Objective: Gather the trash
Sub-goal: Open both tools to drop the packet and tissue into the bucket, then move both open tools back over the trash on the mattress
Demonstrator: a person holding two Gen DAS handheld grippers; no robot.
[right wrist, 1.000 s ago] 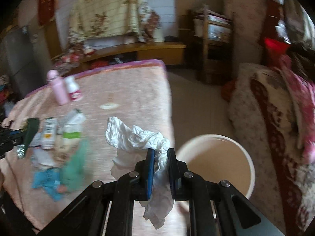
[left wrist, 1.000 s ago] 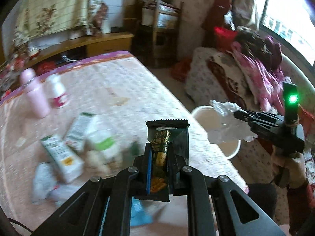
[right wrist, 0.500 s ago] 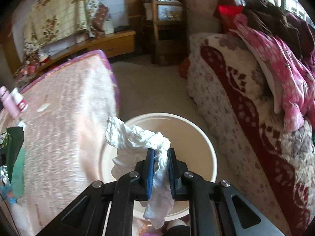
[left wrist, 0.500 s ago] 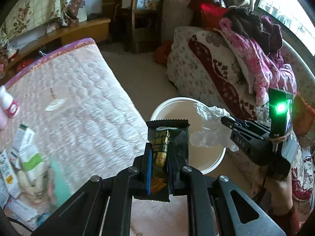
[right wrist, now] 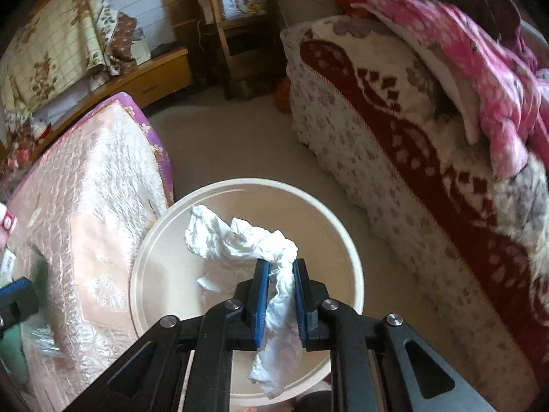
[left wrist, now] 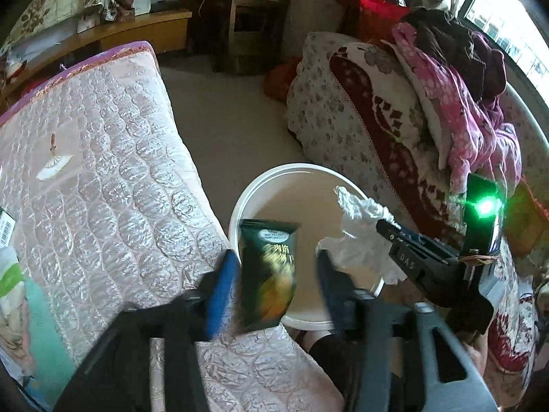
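A white round bin stands on the floor beside the bed; it also shows in the right wrist view. My left gripper is open above the bin's near rim. A dark green snack wrapper hangs loose between its blue pads, blurred. My right gripper is shut on a crumpled white tissue and holds it over the bin. The right gripper also shows in the left wrist view, at the bin's right rim with the tissue.
A pink quilted bed lies left of the bin, with more packaging at its left edge. A floral sofa with pink clothes stands to the right. A wooden shelf is at the back.
My left gripper has opened and the snack wrapper has come free between the pads. Both grippers have moved closer over the bin. The right gripper keeps hold of the tissue.
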